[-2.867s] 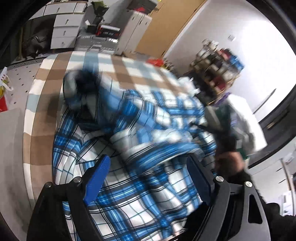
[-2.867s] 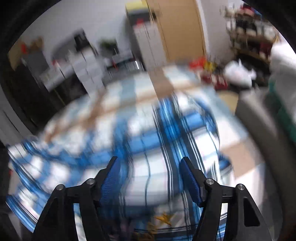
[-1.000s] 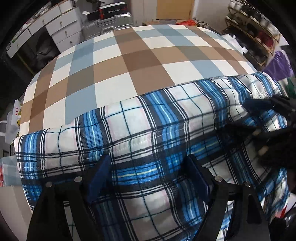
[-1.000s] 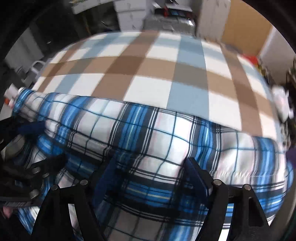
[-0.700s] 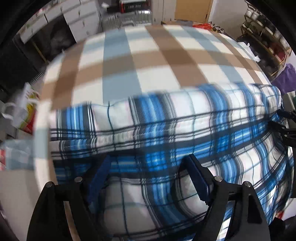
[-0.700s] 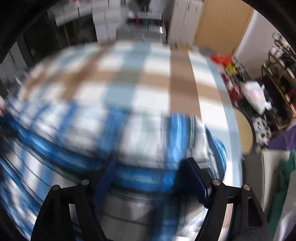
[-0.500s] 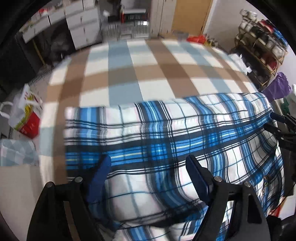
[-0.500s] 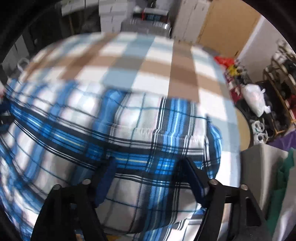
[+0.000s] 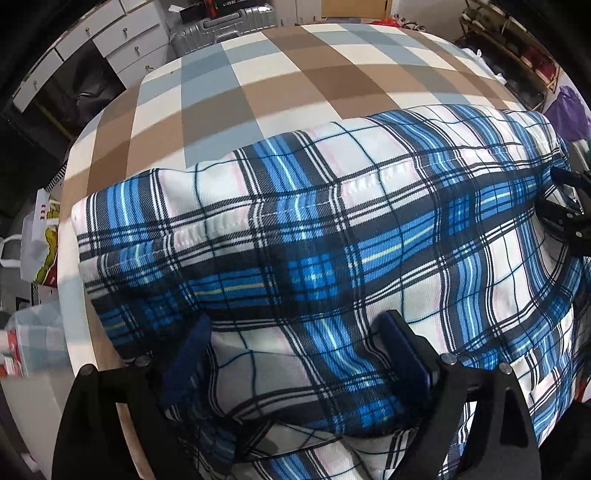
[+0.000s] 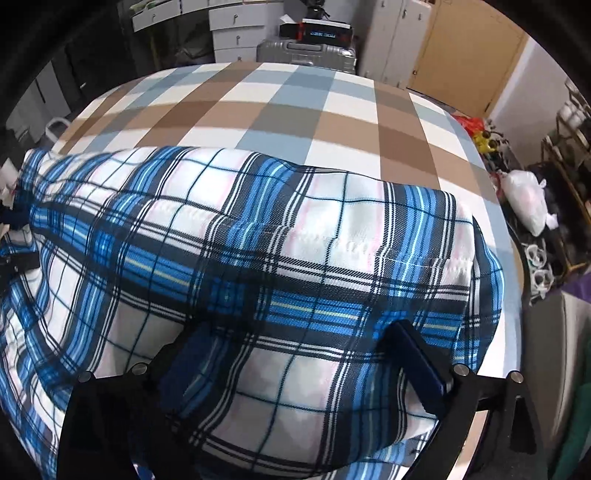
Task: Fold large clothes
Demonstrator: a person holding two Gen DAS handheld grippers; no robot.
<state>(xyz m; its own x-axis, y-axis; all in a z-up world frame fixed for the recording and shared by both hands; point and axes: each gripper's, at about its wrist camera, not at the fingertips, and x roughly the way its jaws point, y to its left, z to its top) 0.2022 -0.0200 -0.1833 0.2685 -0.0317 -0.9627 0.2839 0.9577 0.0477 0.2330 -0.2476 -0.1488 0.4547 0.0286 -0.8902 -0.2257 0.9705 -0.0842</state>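
One blue, white and black plaid fabric garment is seen from the left wrist laid crosswise on the brown, white and grey-blue checked bed; the left tongs are opening, cloth between them.

From the right wrist, the same single garment runs left to right; the right tongs are opening over it.

No text, label, brand or number is legible in either view. A bag beside the bed carries coloured print too distorted to read, and a dark box on the suitcase shows a light strip with no readable characters.
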